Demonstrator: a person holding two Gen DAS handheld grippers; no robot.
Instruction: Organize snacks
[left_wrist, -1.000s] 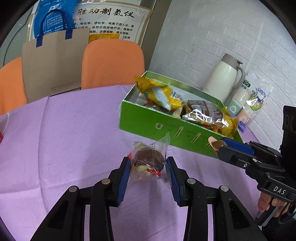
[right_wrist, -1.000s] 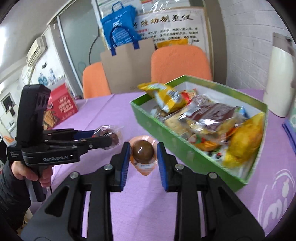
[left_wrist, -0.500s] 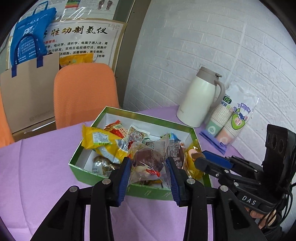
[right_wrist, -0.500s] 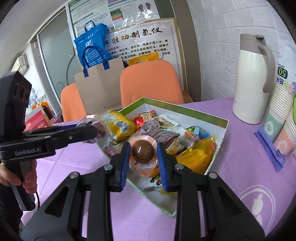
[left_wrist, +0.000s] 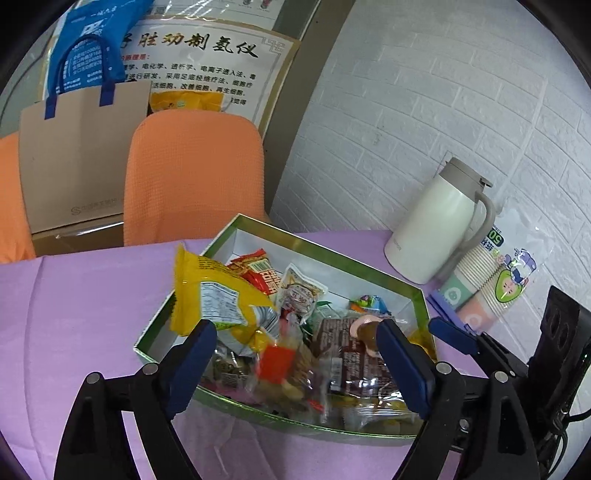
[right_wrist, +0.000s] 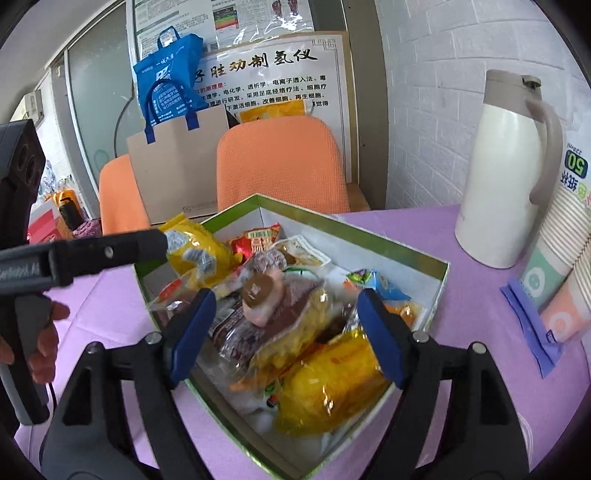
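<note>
A green box (left_wrist: 236, 404) full of packaged snacks sits on a desk (left_wrist: 74, 314) covered in purple cloth. Both grippers hover over it with their blue fingers spread wide, grasping nothing: the left gripper (left_wrist: 295, 363) and the right gripper (right_wrist: 284, 332). A small sealed braised egg (right_wrist: 260, 295) lies on top of the pile inside the box, resting on a dark brown packet (right_wrist: 280, 314). A yellow bag (left_wrist: 210, 295) leans at the box's left end. A white jug (left_wrist: 432, 229) stands on the desk beyond the box.
</note>
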